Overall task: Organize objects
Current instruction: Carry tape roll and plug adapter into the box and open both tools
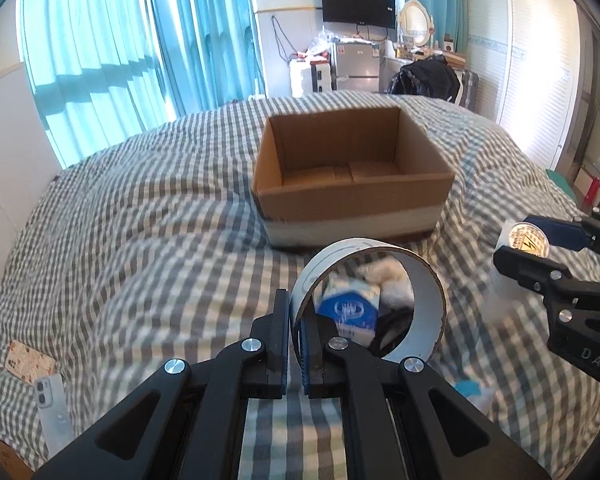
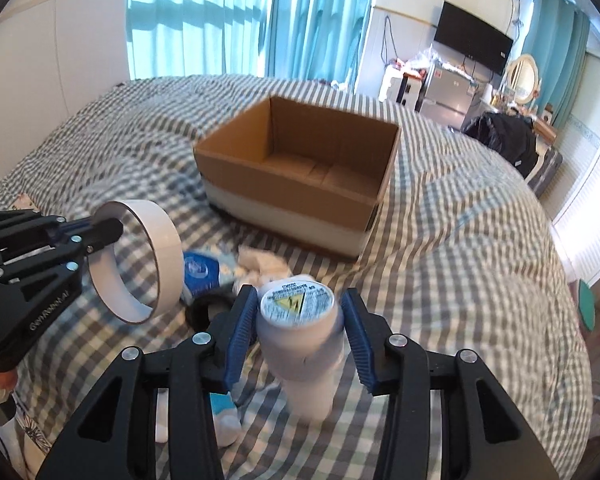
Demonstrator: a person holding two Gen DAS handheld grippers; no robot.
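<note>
An open brown cardboard box [image 1: 352,196] sits on the checked bed [image 1: 140,240]; it also shows in the right wrist view [image 2: 300,196], and its inside looks bare. My left gripper [image 1: 296,320] is shut on the wall of a white tape roll [image 1: 424,288], held above the bed in front of the box; it also shows in the right wrist view [image 2: 156,248]. My right gripper [image 2: 300,320] is shut on a white round container with a printed lid [image 2: 296,304], held above the bed; the lid shows in the left wrist view [image 1: 528,238].
Under the grippers lie a blue and white packet [image 2: 200,272], a white fluffy thing [image 2: 260,264], a black ring [image 2: 208,312] and white socks [image 2: 224,420]. A phone [image 1: 52,412] lies at the bed's left edge. Curtains, a TV and a fridge stand beyond.
</note>
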